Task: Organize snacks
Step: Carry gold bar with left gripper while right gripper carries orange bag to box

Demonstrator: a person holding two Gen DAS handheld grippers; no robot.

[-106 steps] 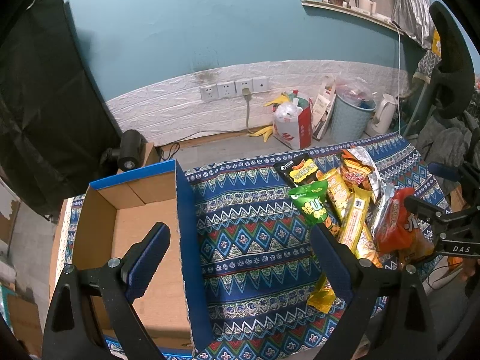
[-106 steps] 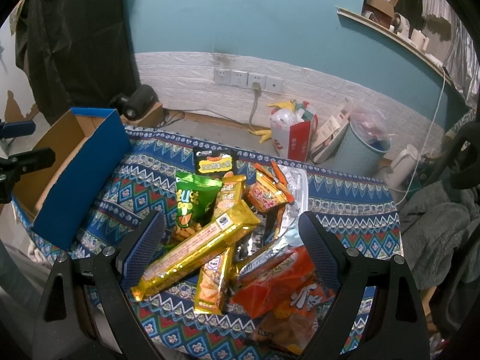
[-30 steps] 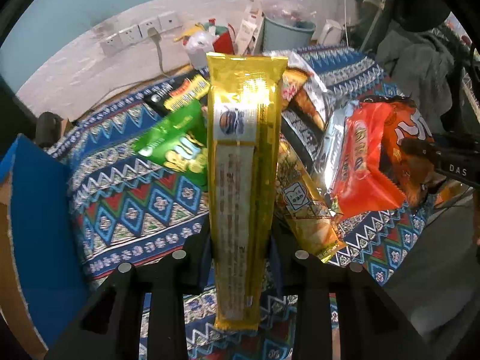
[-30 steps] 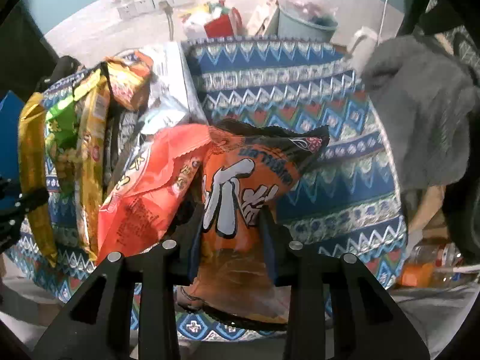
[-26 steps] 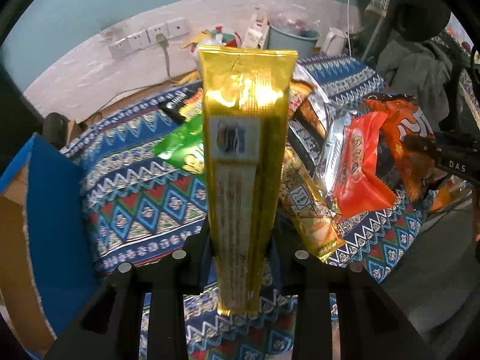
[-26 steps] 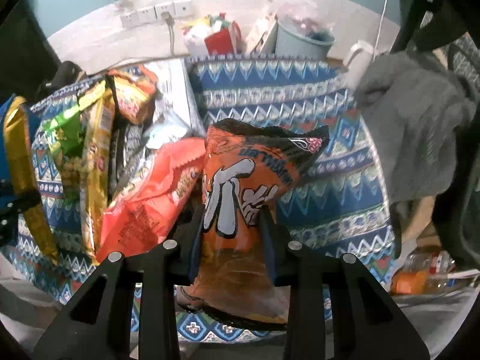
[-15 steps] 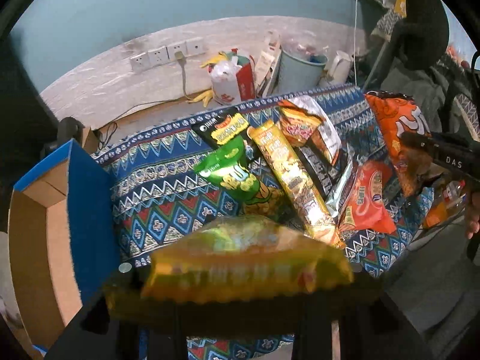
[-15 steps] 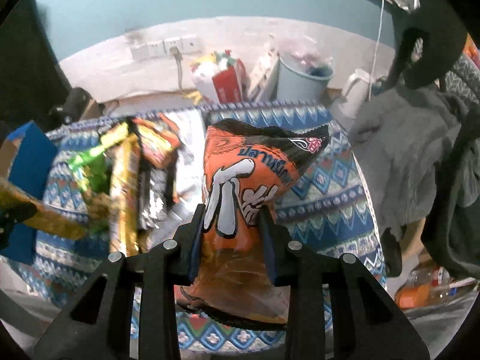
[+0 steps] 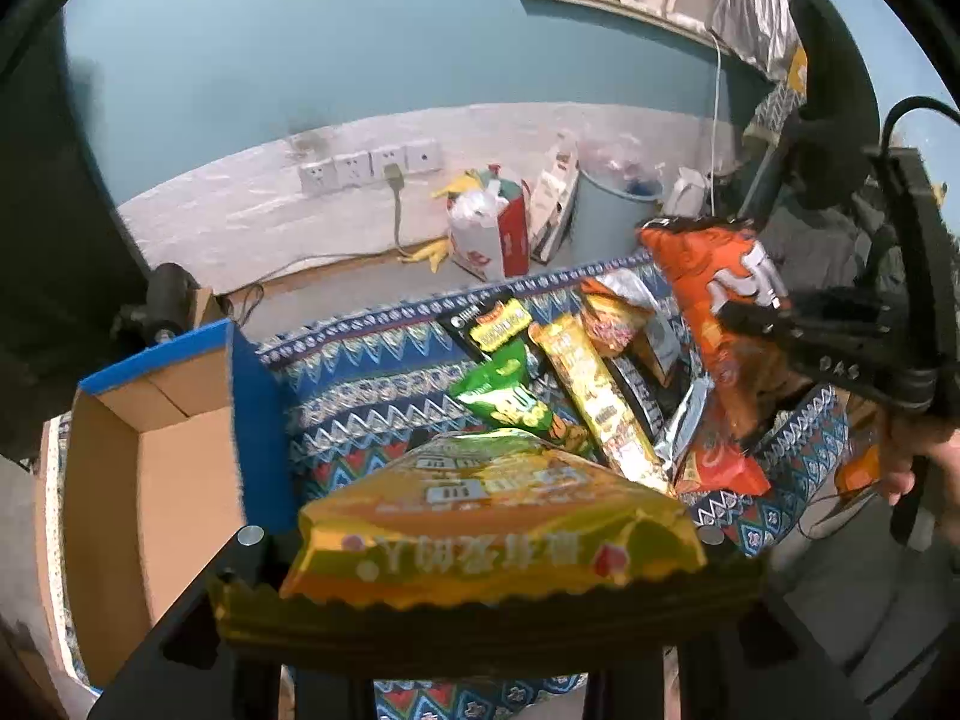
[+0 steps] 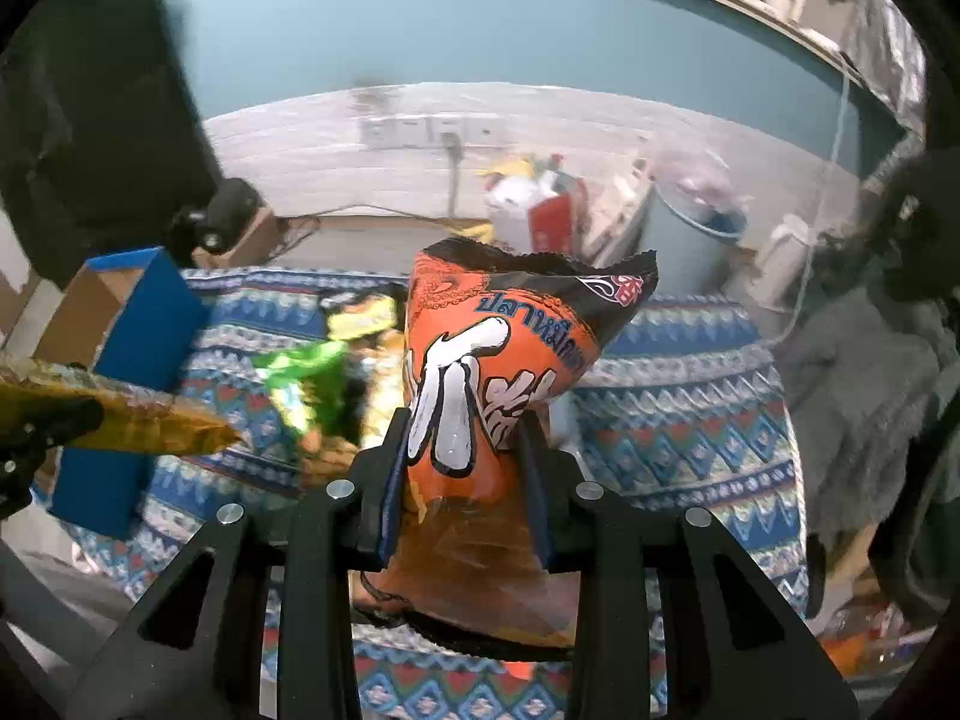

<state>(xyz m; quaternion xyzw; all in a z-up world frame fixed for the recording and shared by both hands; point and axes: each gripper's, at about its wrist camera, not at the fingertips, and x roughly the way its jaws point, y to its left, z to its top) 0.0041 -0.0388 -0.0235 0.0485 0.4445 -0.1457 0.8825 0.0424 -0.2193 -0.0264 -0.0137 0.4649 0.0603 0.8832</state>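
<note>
Left wrist view showed the left hand-held gripper (image 9: 480,618) clamped on a long gold-yellow snack packet (image 9: 492,522), which lay crosswise in front of the lens, its long axis running left to right across the jaws rather than along them. Just beyond and to the left of it stood the open cardboard box (image 9: 150,480) with its blue outer wall, mouth upward and its brown floor showing bare. That box looked like the place for the snacks, and the left hand was plainly the nearer of the two to it; the packet would probably have to travel leftward and be turned or tipped so that its length fitted the box.

To the right, above the patterned blue cloth on the surface (image 9: 372,372), the right hand-held gripper (image 10: 465,462) was pinched on an orange squid-print crisp bag (image 10: 498,372), held upright with its crimped top edge uppermost and lifted off the pile. It hung well apart from the box, with the remaining heap between them: a green bag (image 9: 510,399), a long yellow bar packet (image 9: 591,396), a black-and-yellow packet (image 9: 495,324) and red and silver wrappers that were partly hidden. Motion blur softened the smaller print.
</note>
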